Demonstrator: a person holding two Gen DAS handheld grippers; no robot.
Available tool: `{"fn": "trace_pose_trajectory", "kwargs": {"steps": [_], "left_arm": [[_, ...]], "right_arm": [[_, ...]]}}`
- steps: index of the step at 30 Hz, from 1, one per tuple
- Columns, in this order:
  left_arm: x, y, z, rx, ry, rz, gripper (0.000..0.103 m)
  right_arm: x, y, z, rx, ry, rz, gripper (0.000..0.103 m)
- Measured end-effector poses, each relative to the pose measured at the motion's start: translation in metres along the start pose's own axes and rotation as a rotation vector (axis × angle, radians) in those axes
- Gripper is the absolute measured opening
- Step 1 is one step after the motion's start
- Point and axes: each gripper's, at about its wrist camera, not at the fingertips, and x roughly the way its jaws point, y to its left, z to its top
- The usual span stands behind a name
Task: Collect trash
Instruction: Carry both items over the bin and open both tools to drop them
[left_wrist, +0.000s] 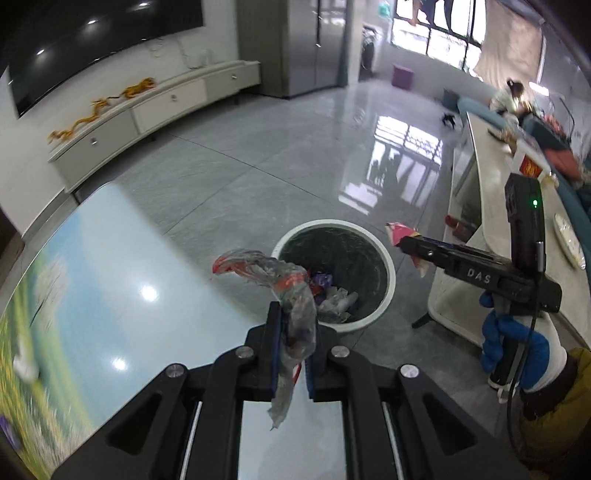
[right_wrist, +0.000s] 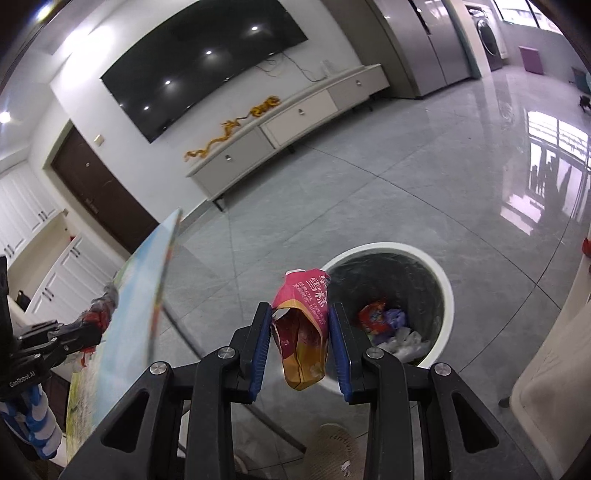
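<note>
— Crumpled clear film (left_wrist: 295, 314), streaked with red, is seen pinched between the blue pads (left_wrist: 277, 332) of the left tongs (left_wrist: 293, 345); the jaws are clenched on it, one end hanging below them and the other twisting up and off to the left.

— And what is found beyond those tongs?

— Straight ahead of the tips, and lower, a white bin (left_wrist: 384, 254) is stood on the grey floor (left_wrist: 258, 155). Its dark liner is seen, and wrappers (left_wrist: 332, 295) are heaped at the bottom. Under and to the left of the tongs, a glossy tabletop (left_wrist: 110, 277) printed with sky and meadow is spread out.

— Is the right side occupied as well?

— It is. A pink and gold packet (right_wrist: 304, 332) is gripped between the pads (right_wrist: 260, 350) of the right tongs (right_wrist: 301, 341). The jaws are set wider there, yet both pads are pressed against the packet's sides, so it is grasped. Its top pokes above the tips and its open end droops below them.

— Where is the bin from there?

— Just ahead and to the right of the tips; the packet is held at the near rim (right_wrist: 443, 280), not yet over the middle. Red, purple and white scraps (right_wrist: 388, 325) are made out inside.

— Can each tool be seen from the other?

— Yes. From the left view, the right tongs (left_wrist: 400, 242) are seen to the right of the bin, carried by a blue-gloved hand (left_wrist: 513, 339).
</note>
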Motion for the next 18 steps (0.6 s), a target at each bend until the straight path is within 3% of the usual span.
{"fn": "trace_pose_trajectory", "kwargs": {"steps": [4, 8, 9, 12, 18], "left_arm": [[0.039, -0.020, 0.029, 0.055, 0.030, -0.001, 0.010], [0.065, -0.028, 0.051, 0.047, 0.033, -0.023, 0.012], [0.069, -0.027, 0.056, 0.035, 0.034, -0.038, 0.019], [0.078, -0.022, 0.067, -0.027, 0.009, -0.076, 0.058], [0.060, -0.007, 0.065, -0.071, -0.046, -0.049, 0.059]], "right_arm": [[0.018, -0.007, 0.015, -0.017, 0.018, -0.026, 0.032], [0.037, -0.011, 0.028, -0.044, 0.030, -0.045, 0.033], [0.042, -0.012, 0.031, -0.051, 0.036, -0.052, 0.036], [0.056, -0.018, 0.035, -0.066, 0.057, -0.076, 0.039], [0.051, -0.019, 0.034, -0.070, 0.058, -0.104, 0.040]]}}
